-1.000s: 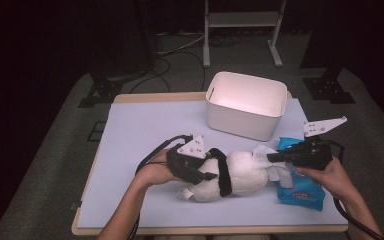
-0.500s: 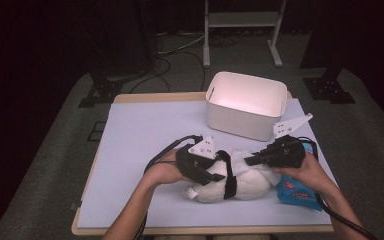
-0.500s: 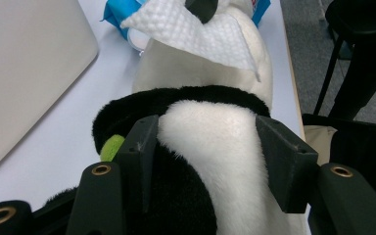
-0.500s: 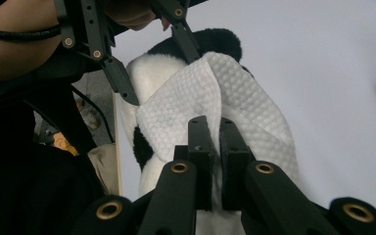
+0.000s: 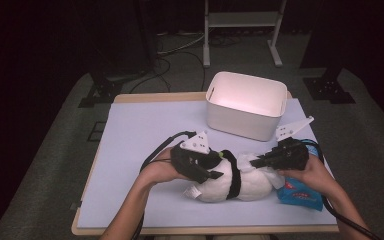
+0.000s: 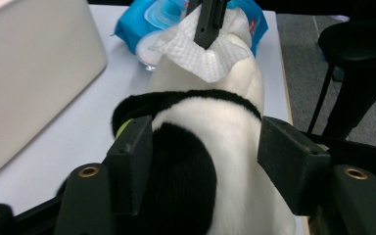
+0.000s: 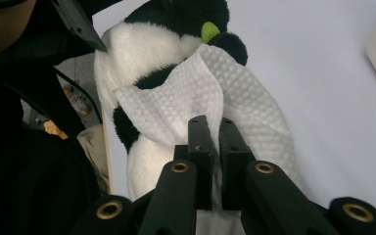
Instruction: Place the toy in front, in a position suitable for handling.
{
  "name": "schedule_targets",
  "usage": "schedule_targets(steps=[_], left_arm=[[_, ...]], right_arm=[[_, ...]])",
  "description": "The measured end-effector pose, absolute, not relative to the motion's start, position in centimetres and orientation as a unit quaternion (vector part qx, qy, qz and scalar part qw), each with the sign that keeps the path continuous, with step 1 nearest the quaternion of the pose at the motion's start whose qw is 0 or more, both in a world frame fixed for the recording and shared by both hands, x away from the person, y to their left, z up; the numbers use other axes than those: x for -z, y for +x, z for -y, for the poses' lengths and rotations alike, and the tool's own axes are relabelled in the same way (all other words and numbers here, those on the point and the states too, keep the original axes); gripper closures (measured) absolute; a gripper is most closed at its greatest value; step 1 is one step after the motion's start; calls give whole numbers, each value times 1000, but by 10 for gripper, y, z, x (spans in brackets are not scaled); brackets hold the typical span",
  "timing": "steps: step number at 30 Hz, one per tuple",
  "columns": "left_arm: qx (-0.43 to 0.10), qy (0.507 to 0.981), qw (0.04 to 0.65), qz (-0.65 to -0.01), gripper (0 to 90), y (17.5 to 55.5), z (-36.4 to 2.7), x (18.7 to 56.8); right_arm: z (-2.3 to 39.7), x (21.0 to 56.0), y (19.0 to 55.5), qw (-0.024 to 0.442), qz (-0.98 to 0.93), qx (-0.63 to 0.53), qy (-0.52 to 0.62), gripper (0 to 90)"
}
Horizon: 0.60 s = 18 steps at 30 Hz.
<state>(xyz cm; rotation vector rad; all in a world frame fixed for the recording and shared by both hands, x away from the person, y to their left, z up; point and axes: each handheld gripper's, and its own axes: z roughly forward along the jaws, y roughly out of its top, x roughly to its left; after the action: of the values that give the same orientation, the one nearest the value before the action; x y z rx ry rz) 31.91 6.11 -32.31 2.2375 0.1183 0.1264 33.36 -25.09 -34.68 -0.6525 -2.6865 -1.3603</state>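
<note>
- left gripper (image 6: 203, 152) jaws either side of plush penguin (image 5: 240, 180), just been opening, prob not squeezing
- right gripper (image 7: 214, 147) clamped tight on white wipe (image 7: 196, 98), draped over penguin

white bin (image 5: 246, 105), blue wipes pack (image 5: 300, 194), table (image 5: 130, 130)

This looks like a lab or a recording studio, not a home. One small wooden table (image 5: 130, 98) stands alone under a strong light, and a pale sheet (image 5: 140, 135) covers its top. Around it the room is dark. The floor is grey carpet (image 5: 55, 165). Behind the table, black cables (image 5: 167, 55) lie loose on the floor, next to the feet of black stands (image 5: 100, 92) and a white metal rack (image 5: 240, 22).
</note>
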Motion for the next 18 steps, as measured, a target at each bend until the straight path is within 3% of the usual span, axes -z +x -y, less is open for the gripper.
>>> schedule_targets(steps=[18], left_arm=[[-29,894,438,-87,290,316,-91,349]], right_arm=[[258,352,332,33,869,442,-220,859]])
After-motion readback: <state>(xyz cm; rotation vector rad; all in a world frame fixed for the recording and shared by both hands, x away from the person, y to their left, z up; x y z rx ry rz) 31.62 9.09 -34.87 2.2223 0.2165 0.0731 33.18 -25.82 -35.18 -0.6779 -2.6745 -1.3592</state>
